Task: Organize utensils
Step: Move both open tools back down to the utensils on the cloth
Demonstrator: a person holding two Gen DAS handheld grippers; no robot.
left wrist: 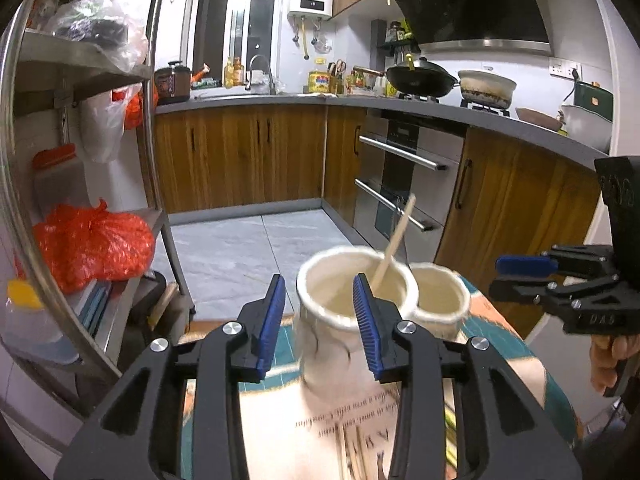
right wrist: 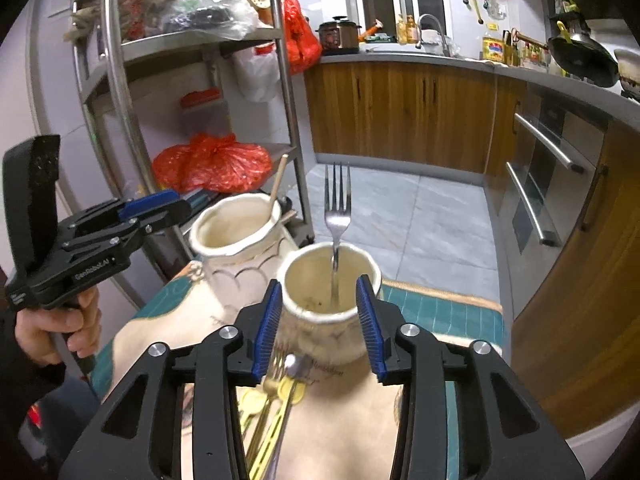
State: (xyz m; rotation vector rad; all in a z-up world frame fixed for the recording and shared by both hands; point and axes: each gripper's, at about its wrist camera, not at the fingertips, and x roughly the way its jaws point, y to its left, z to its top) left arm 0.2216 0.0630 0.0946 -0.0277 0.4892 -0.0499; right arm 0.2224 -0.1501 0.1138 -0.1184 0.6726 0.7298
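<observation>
In the left wrist view, the left gripper (left wrist: 320,320) fills the lower centre, its blue fingers (left wrist: 272,320) spread wide and holding nothing. Just beyond them a cream jar (left wrist: 332,320) stands on the patterned counter (left wrist: 532,364), with a wooden stick (left wrist: 394,240) leaning out of it. A second cream jar (left wrist: 438,300) touches its right side. The right gripper (left wrist: 524,266) shows at the right edge.

In the right wrist view, the right gripper (right wrist: 320,320) sits lower centre, fingers (right wrist: 368,320) wide apart and empty, flanking a cream jar with a silver fork (right wrist: 337,216) standing tines up. More cutlery (right wrist: 276,392) lies on the counter below
</observation>
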